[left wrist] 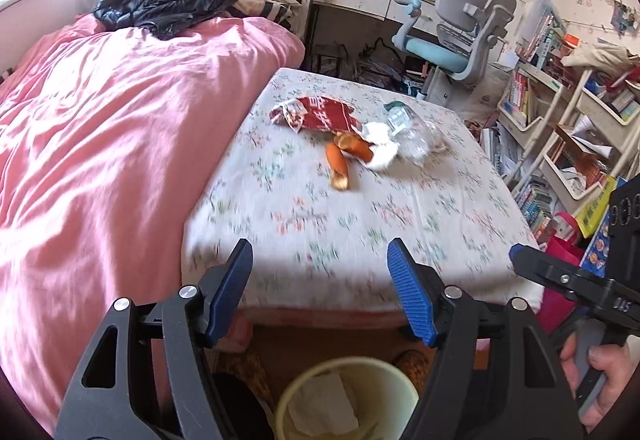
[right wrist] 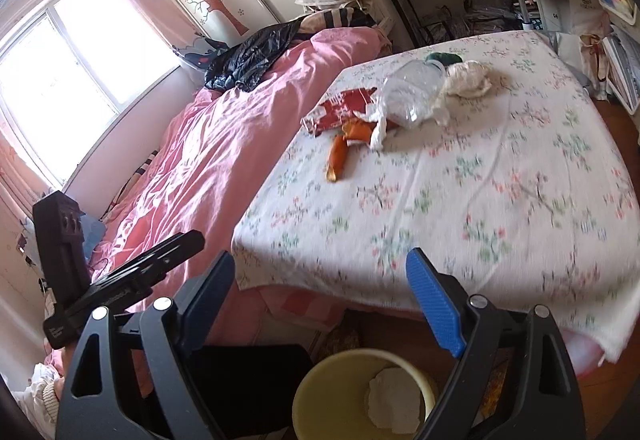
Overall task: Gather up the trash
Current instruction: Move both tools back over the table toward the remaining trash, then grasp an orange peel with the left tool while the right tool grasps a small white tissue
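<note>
A heap of trash lies on the floral-sheeted bed: a red snack wrapper, two orange peel pieces, crumpled white tissue and a crushed clear plastic bottle. The same wrapper, peel, bottle and tissue appear in the right wrist view. A yellow bin with white paper inside stands on the floor below both grippers. My left gripper is open and holds nothing, near the bed's front edge. My right gripper is open and holds nothing, above the bin.
A pink duvet covers the left side of the bed, with a black plastic bag at its far end. A grey and blue desk chair, a desk and crowded bookshelves stand beyond. A hand grips the right tool's handle.
</note>
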Demonstrator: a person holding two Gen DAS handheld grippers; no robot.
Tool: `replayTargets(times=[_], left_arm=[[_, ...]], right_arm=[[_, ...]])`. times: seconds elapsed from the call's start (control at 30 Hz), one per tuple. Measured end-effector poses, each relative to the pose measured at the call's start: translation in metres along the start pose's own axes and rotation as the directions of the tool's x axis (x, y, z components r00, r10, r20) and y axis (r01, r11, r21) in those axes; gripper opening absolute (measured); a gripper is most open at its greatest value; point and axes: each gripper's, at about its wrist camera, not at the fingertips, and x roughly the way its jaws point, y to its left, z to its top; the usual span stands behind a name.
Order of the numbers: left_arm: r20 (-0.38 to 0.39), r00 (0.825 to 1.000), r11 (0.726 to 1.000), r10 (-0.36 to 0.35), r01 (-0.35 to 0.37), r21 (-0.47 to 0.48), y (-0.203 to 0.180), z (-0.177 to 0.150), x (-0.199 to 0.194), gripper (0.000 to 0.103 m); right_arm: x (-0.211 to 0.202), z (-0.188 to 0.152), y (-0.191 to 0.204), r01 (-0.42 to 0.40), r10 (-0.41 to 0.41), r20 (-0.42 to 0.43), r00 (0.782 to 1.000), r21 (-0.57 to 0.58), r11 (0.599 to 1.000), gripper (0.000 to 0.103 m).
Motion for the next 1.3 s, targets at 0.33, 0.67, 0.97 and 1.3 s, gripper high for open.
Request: replayTargets(times=[0.33,0.67,0.97,1.3], left_arm=[[-0.098,0.995,0.999,0.012,-0.008,0.047,-0.012,0.060,0.104,0.067],[-0.220,0.975,0.999,0.018,-0.006,0.051,-0.021,0.081,0.197,0.067],[-0.240,0.970,0.996,-0.026,0.045,0.075,-0.018,0.092,0.219,0.046],[-0.193,0.978,0.997,-0.078,0.078,-0.006,0.009,0.115,0.196,0.017]], right_arm=[[0.072,0.052,-0.034,-0.068,0.078,-0.058,0.995,0.154,0.986,0.070],[0.129,0.085,-0.059,-0.038,0.048,-0.034,0.998,0.242,0.970,0.056],[0.154,0.099,-0.069,-0.062,0.076,-0.040,0.996,0.274,0.960,0.019],[0.117,0.108,-0.040,-0.114,0.113,0.015,0.993,0.143,0.983,0.007]])
